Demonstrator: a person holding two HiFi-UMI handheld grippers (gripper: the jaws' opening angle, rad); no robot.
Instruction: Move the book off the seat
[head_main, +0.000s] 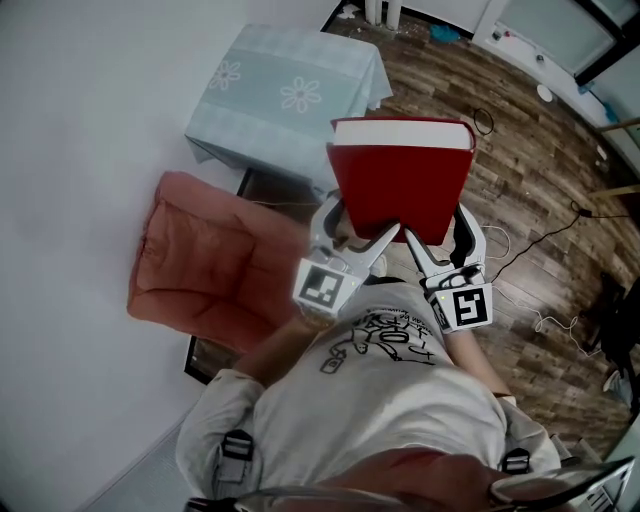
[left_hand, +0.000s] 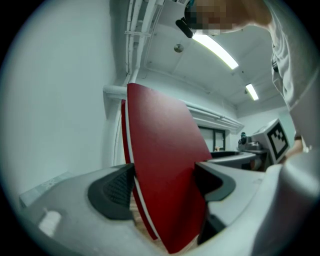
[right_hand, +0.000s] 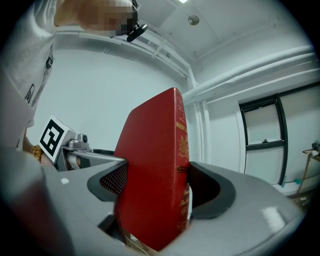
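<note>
**Two grippers on one book, already clear of the seat**

Both hold the red book (head_main: 400, 190) in mid-air in front of the person, over wood floor (head_main: 530, 180), touching no furniture. It sticks out from the jaws toward 12 o'clock, white page edge farthest away, gold-printed spine on the right side.

L gripper (head_main: 358, 228) pinches the near-left corner and R gripper (head_main: 438, 232) the near-right. In each gripper view the pads press a cover from either side, jaws fairly wide because the book is thick. Neither hand is nearer, so it's a shared carry.

Salmon cushion (head_main: 210, 260), prob. the seat, lies at 8–9 o'clock of the book, well apart. Cloth-covered table (head_main: 285, 95) sits near at 11 o'clock, wall (head_main: 80, 120) beyond it.

Open room is 1–4 o'clock, though a cable (head_main: 540, 240) trails there. My guess is the table top is the closest put-down spot, approached far edge first.
</note>
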